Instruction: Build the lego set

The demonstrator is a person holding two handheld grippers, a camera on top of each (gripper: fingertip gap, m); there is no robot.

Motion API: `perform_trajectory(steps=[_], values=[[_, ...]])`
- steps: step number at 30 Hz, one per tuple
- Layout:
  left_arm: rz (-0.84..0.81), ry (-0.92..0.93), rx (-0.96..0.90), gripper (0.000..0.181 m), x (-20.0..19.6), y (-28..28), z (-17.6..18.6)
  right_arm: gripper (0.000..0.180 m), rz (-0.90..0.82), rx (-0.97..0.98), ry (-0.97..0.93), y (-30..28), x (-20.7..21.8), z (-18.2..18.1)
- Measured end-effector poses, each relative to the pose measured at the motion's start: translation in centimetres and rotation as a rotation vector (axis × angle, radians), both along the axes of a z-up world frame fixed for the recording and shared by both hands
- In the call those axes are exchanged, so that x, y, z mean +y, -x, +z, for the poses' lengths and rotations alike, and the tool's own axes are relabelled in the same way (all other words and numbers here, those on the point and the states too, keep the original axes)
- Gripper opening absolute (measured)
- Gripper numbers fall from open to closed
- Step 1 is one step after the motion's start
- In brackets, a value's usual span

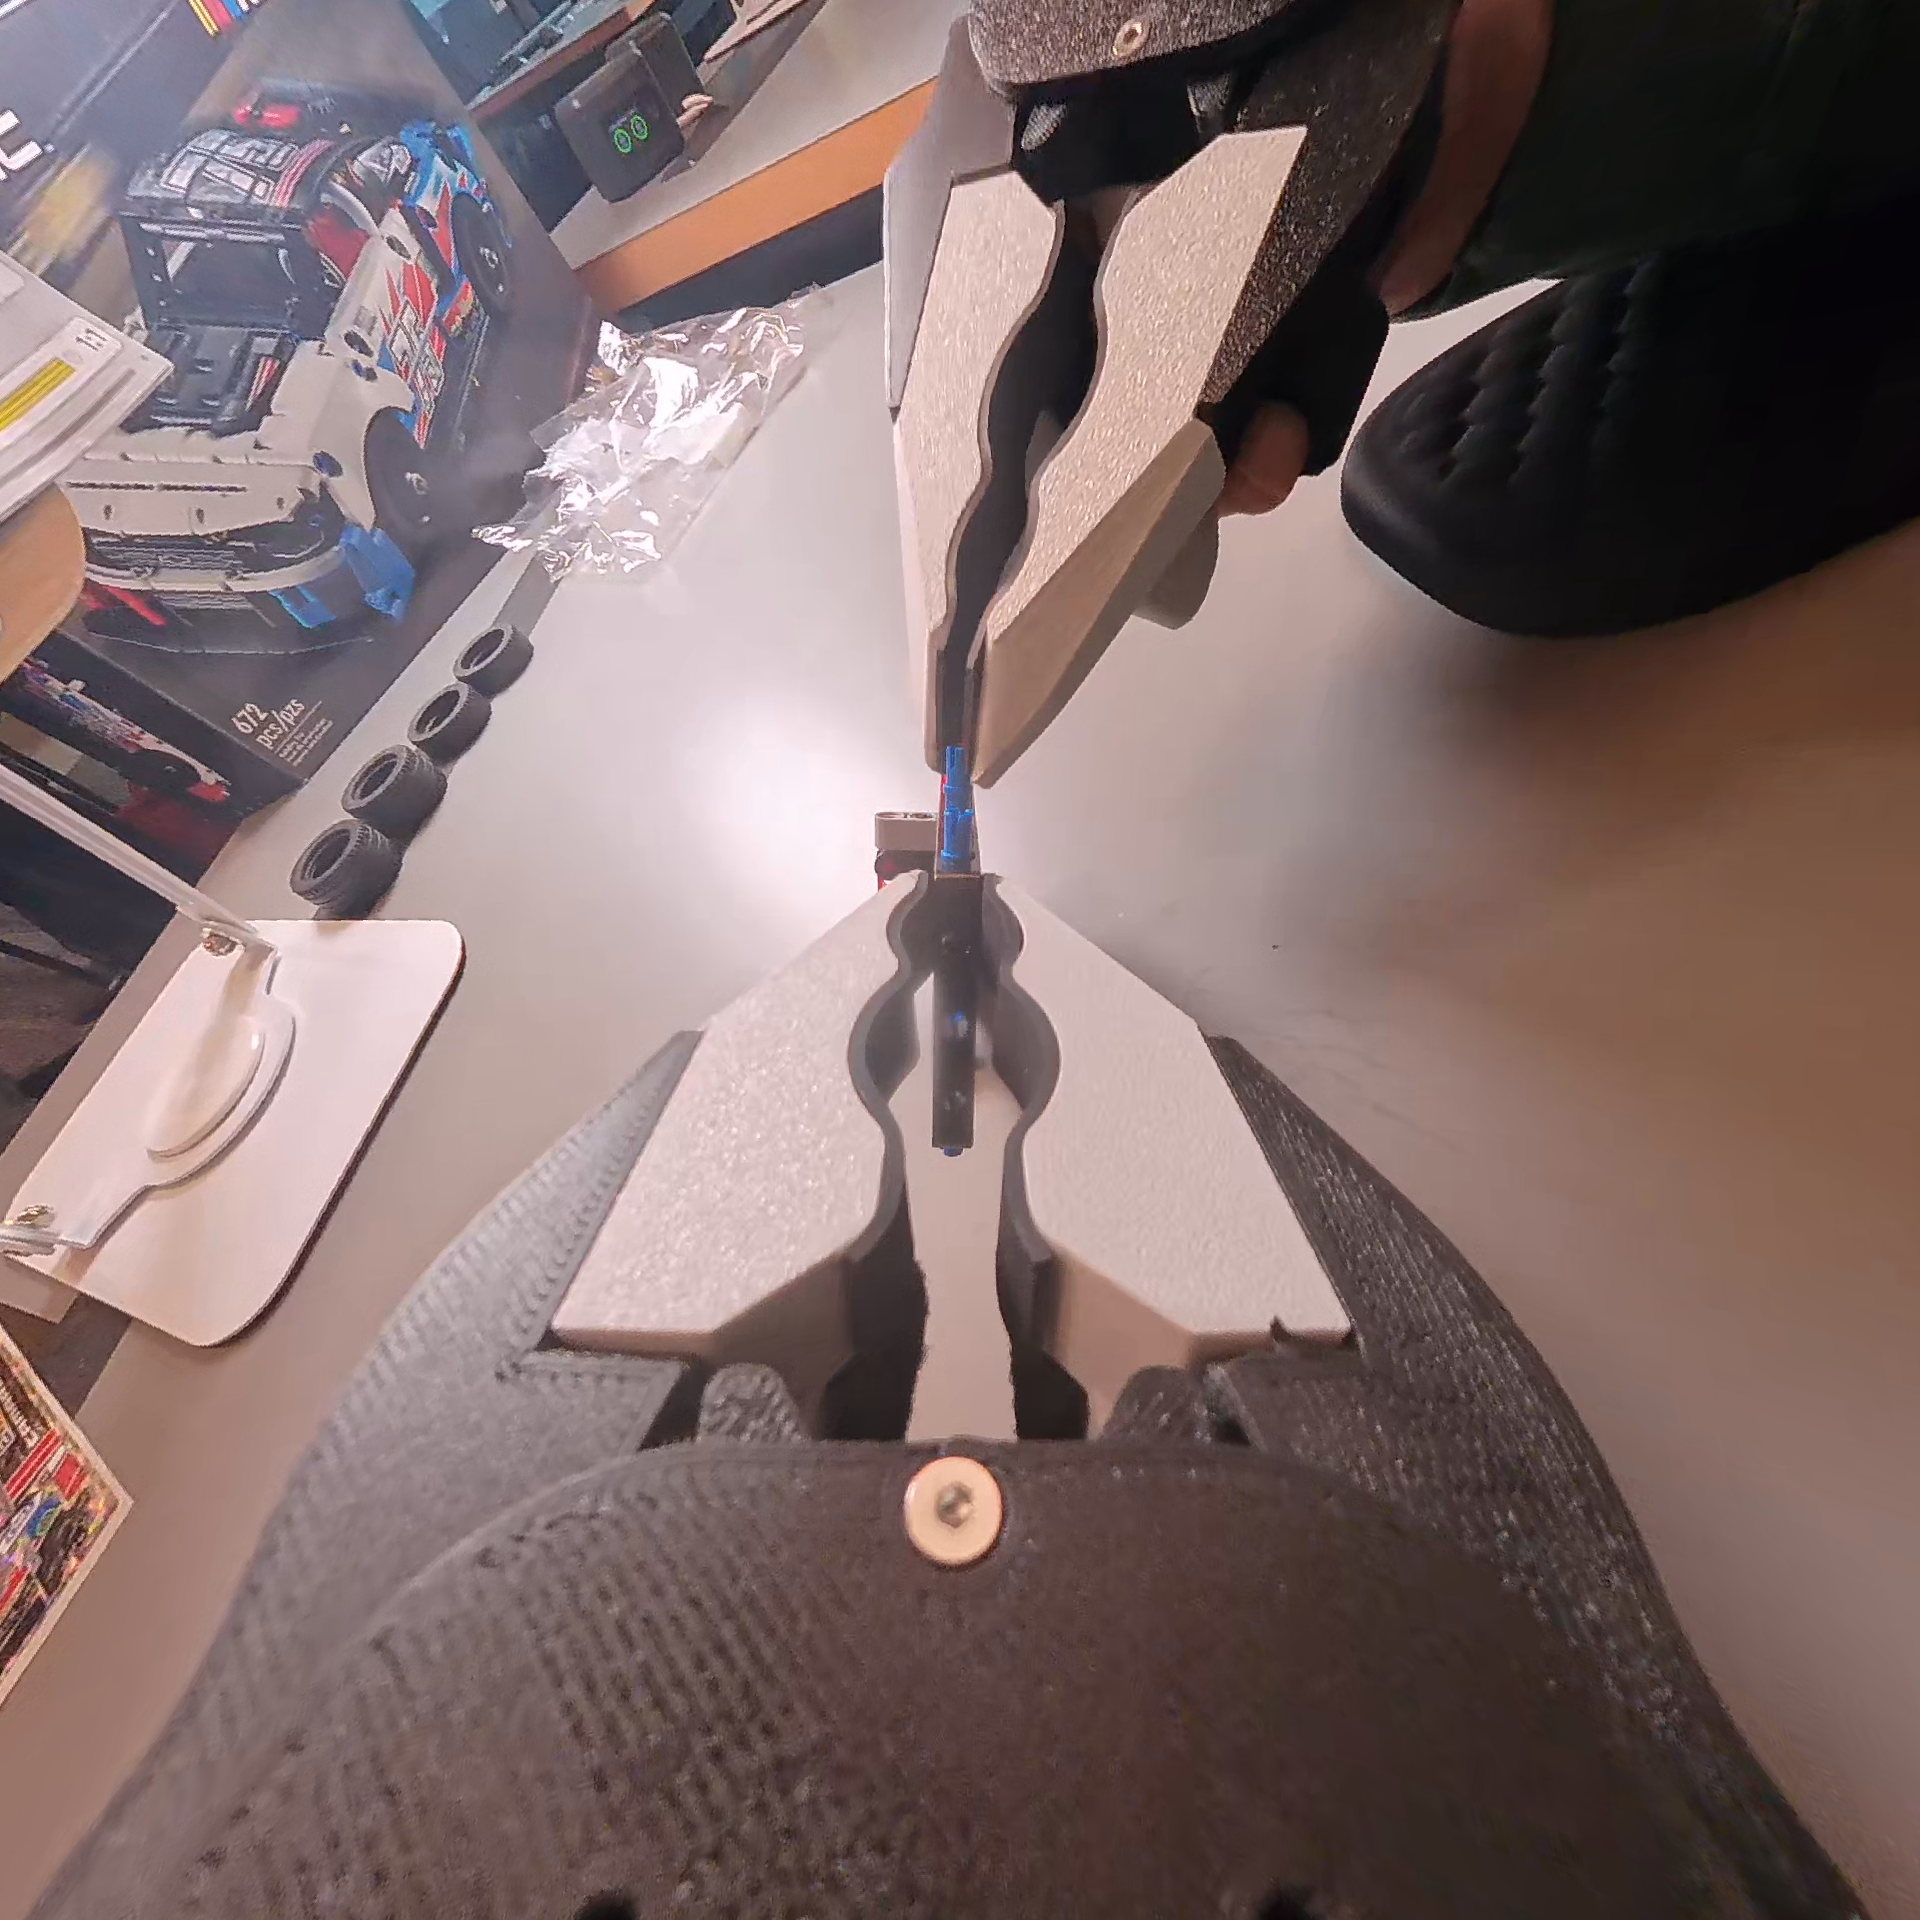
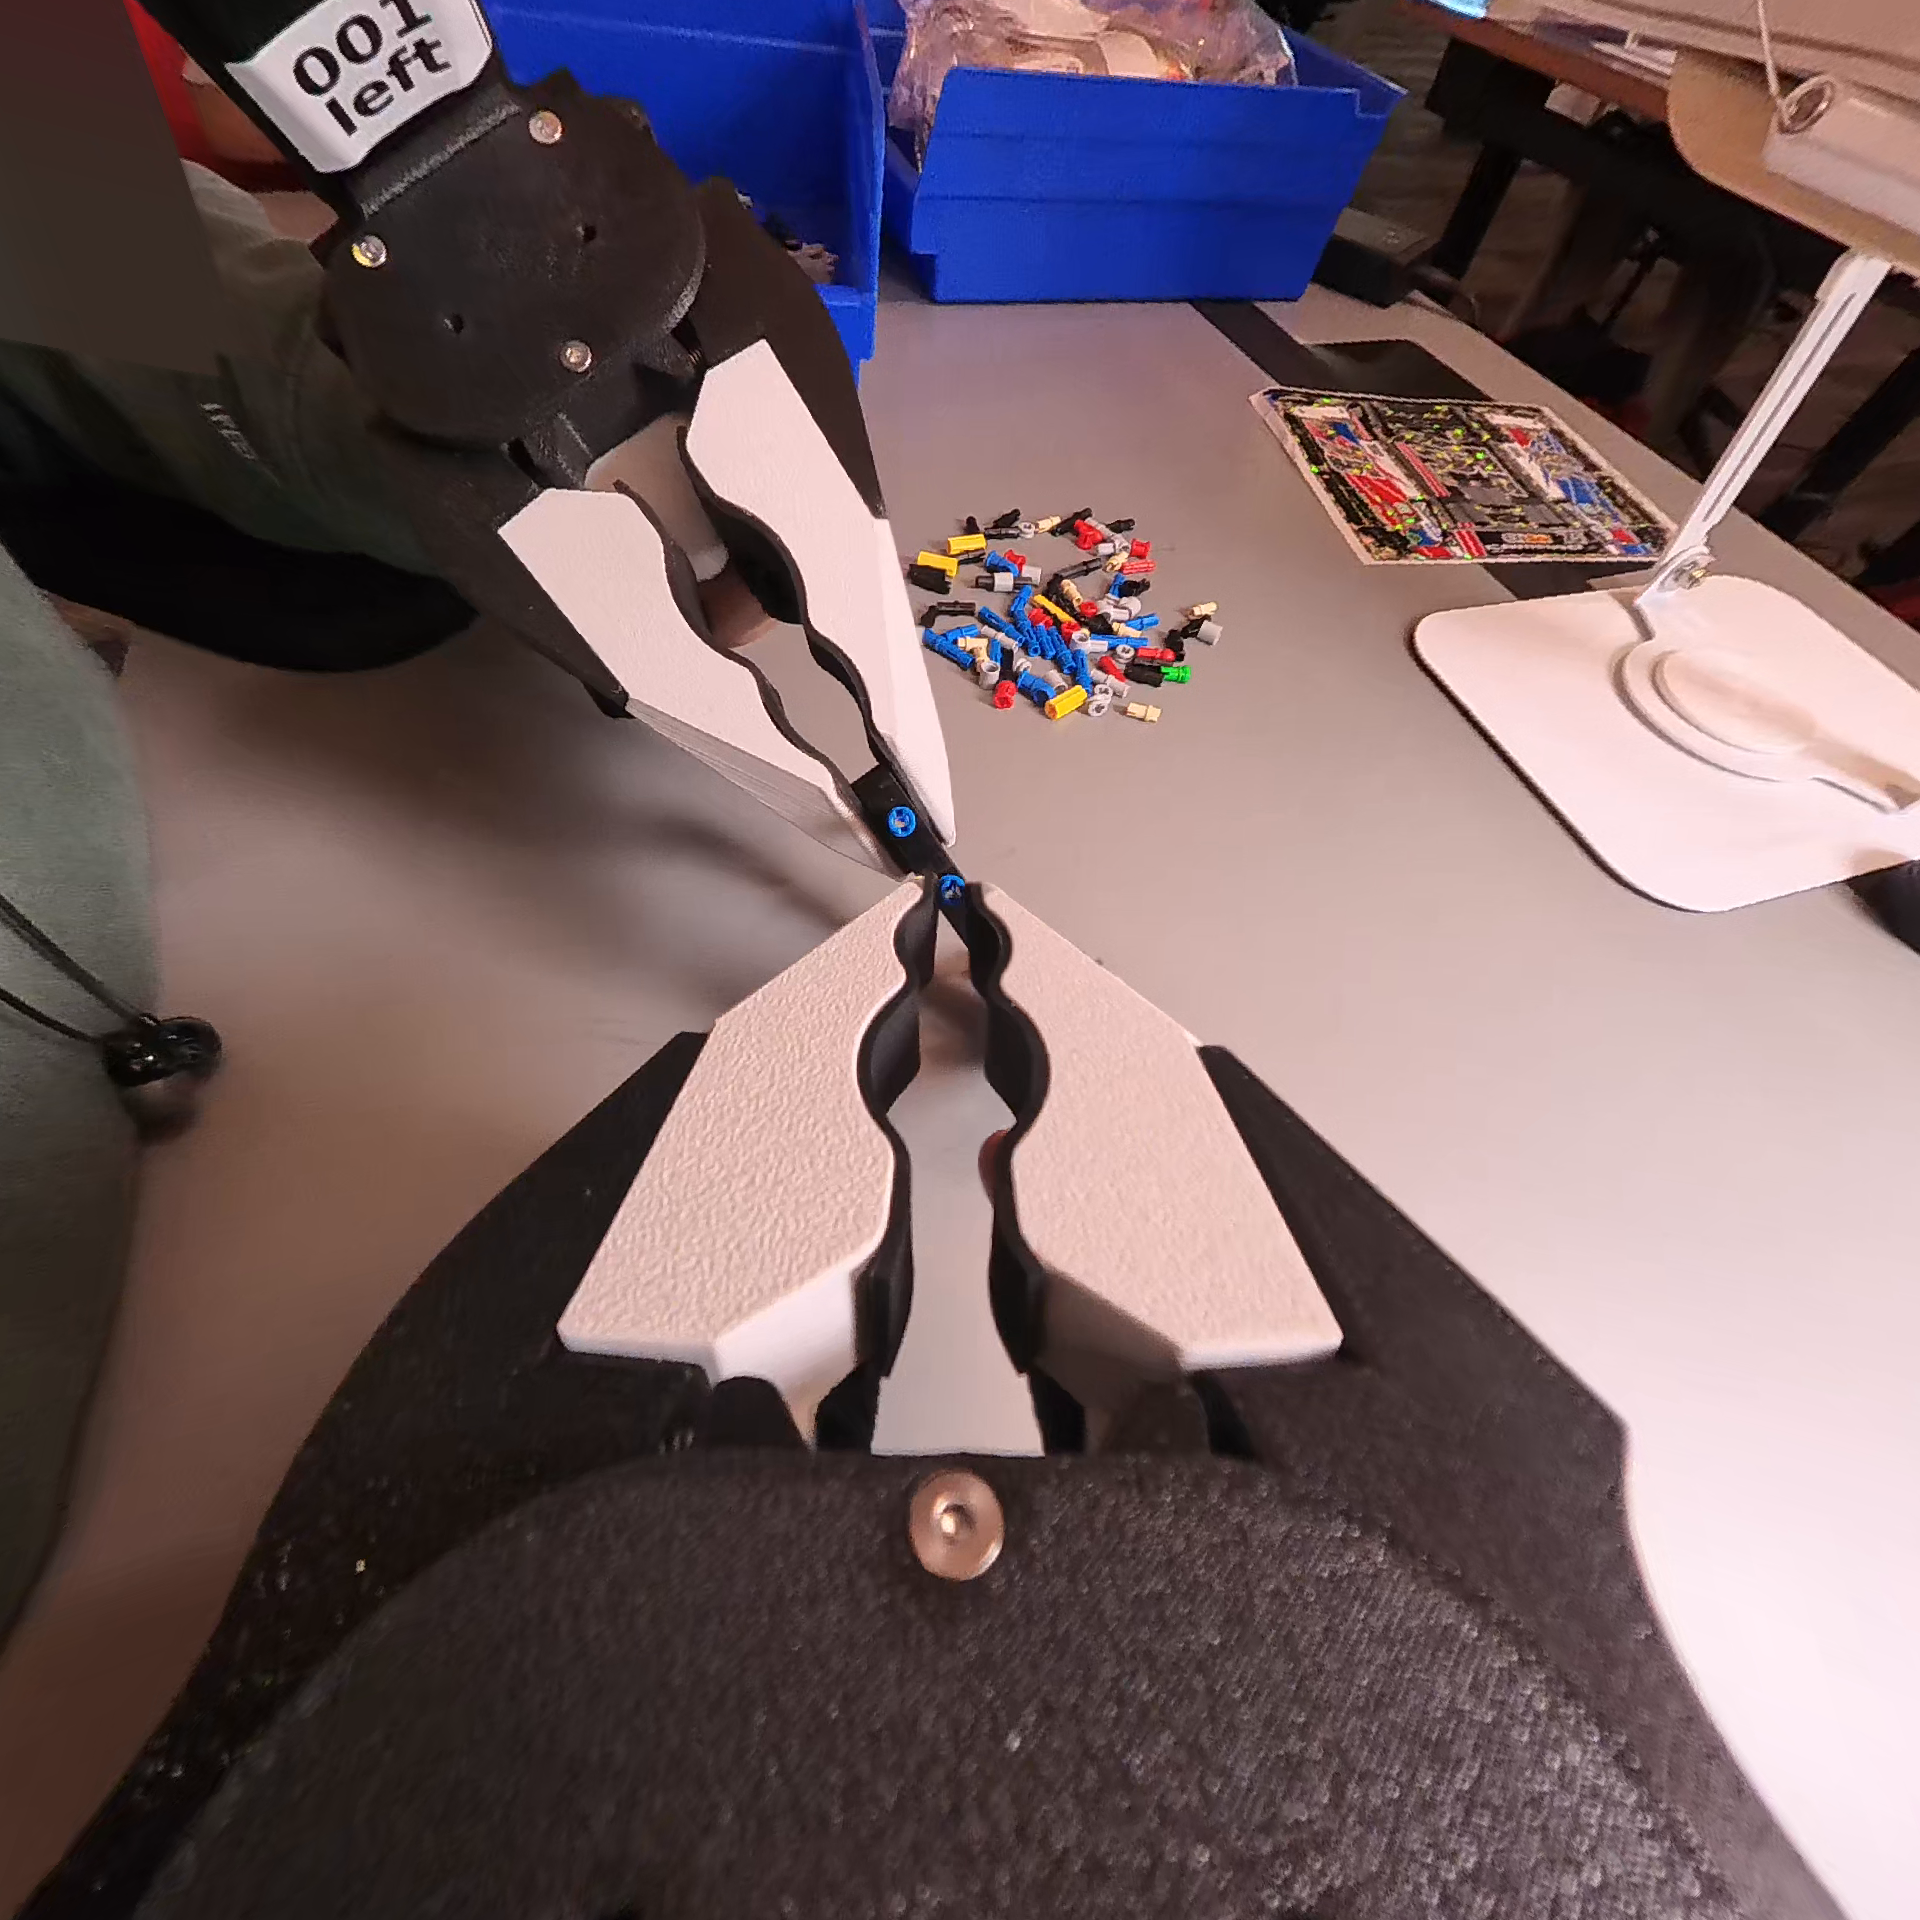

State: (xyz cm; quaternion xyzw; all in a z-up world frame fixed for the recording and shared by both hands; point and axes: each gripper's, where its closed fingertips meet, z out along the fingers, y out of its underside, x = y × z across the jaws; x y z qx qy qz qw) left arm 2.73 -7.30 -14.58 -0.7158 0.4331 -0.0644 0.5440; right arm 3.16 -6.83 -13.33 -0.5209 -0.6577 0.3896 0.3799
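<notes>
My left gripper (image 1: 951,883) is shut on a short black beam (image 1: 954,1039) that stands on edge between its fingers, with a blue pin seated in it. My right gripper (image 1: 956,753) comes in from above, tip to tip with the left, shut on a blue pin (image 1: 957,821) whose end touches the beam's front end. In the right wrist view my right gripper (image 2: 951,891) pinches that blue pin (image 2: 952,887) against the black beam (image 2: 920,852), which my left gripper (image 2: 914,836) holds from the upper left. Both are a little above the grey table (image 2: 1351,1039).
A pile of small coloured pins and connectors (image 2: 1060,623) lies beyond the grippers. Blue bins (image 2: 1122,177) stand behind it, with a sticker sheet (image 2: 1455,478) and a white stand base (image 2: 1683,727) to the right. The set's box (image 1: 260,416), several tyres (image 1: 416,758) and an empty plastic bag (image 1: 644,447) lie left.
</notes>
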Motion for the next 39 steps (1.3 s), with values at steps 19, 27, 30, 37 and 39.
perform_trajectory(steps=[19,27,30,37,39], values=[[-0.011,0.060,-0.069,0.006,0.0,-0.1,0.0,0.002,-0.004,-0.090,0.093,0.5,-0.1,-0.8],[-0.006,0.211,-0.339,0.006,0.5,0.5,1.3,0.004,-0.009,0.018,0.195,-0.1,0.9,1.2],[-0.004,0.291,-0.471,0.007,0.6,0.8,1.8,0.004,-0.020,0.048,0.213,-0.4,1.3,1.9],[-0.015,0.386,-0.618,0.007,0.6,0.9,2.3,0.005,-0.005,0.060,0.225,-0.2,1.0,2.0],[-0.013,0.407,-0.643,0.006,0.6,1.0,2.4,0.005,-0.001,0.060,0.227,-0.1,0.9,2.0]])
